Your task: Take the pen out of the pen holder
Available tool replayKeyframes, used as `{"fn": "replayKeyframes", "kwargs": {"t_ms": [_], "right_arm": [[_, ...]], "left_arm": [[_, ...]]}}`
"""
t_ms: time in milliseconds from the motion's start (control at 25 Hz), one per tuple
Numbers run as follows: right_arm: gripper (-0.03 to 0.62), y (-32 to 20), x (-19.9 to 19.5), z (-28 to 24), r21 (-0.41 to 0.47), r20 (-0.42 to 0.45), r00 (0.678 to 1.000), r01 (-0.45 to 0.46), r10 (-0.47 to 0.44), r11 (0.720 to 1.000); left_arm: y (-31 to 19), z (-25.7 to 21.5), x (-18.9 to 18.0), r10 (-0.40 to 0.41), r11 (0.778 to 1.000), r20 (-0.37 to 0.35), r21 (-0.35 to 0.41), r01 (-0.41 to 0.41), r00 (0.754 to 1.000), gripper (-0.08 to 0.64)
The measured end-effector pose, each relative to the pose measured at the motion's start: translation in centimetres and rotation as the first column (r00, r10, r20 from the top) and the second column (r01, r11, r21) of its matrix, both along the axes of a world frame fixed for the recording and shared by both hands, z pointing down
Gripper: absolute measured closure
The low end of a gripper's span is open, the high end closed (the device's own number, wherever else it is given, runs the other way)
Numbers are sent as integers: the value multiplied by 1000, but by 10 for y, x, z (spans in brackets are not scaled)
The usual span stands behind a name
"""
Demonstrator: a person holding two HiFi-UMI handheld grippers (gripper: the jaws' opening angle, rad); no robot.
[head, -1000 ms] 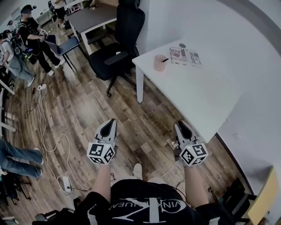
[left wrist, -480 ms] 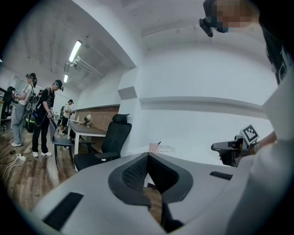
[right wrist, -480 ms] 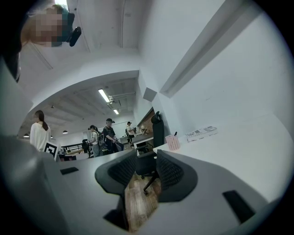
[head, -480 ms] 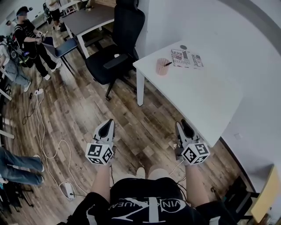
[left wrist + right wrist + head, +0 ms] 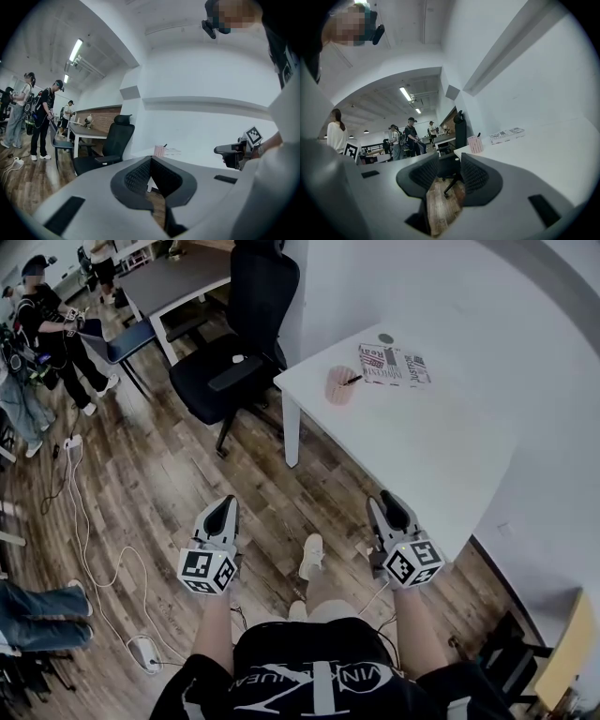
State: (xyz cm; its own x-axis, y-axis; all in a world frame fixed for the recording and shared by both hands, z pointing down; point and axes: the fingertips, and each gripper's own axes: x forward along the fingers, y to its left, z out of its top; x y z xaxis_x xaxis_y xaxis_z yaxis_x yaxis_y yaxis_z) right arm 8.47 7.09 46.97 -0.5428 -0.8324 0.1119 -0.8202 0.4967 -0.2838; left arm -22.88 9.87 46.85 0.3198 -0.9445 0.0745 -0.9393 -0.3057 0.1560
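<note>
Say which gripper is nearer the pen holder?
Right. The right gripper, jaws just opening, empty, is by the table edge, short of the pen holder; the left gripper is farther, over floor.

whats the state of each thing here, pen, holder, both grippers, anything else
pen: in the pen holder, leaning, untouched
pen holder: upright on the white table, near its corner
booklet: lying flat beside the pen holder
left gripper: jaws together, nothing between them, far from the table
right gripper: jaws apart, just been opening, nothing between them
office chair: empty, beside the table
</note>
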Motion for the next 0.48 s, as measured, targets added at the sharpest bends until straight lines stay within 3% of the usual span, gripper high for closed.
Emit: {"fn": "replayKeyframes", "kwargs": {"t_ms": [480], "right_arm": [[457, -90, -3, 7, -29, 9, 1000, 17, -16, 999]], "left_arm": [[-88, 1, 16, 38, 999, -9, -5, -38, 999, 546]]}}
